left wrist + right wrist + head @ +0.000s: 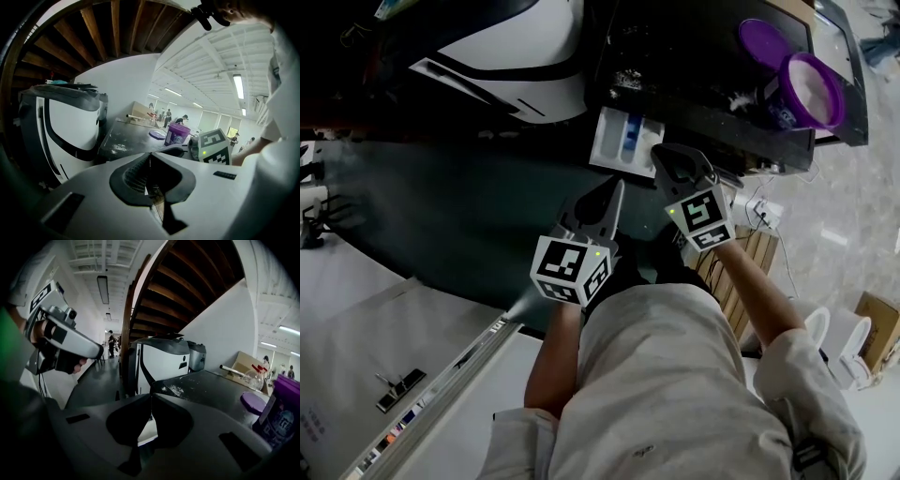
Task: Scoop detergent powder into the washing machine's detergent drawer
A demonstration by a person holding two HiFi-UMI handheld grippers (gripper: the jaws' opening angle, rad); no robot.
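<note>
**suds_fan:** So what's going on in the head view, left to right?

**gripnerd:** Upper left, a white-and-black appliance (506,47) is sitting next to the dark top (694,56). Around the middle, the left claw (619,187) is hovering low with its tip aiming up at the detergent drawer (609,141). In its own view the left claw (150,153) is pressed together, pinching nothing.

**suds_fan:** And the drawer?

**gripnerd:** It's sticking out open from under the dark top's edge, white with a blue insert. The right claw (658,152) is hanging just beside the drawer's right corner. I can't tell if it's touching. It's pressed together too and empty (151,394).

**suds_fan:** Where's the powder?

**gripnerd:** Upper right. The purple lid (764,42) is lying flat on the dark top, and the open purple tub (837,94) is standing right next to it, showing white powder inside. Both are well apart from the claws. Some spilled powder (176,390) is dusting the top.
</note>
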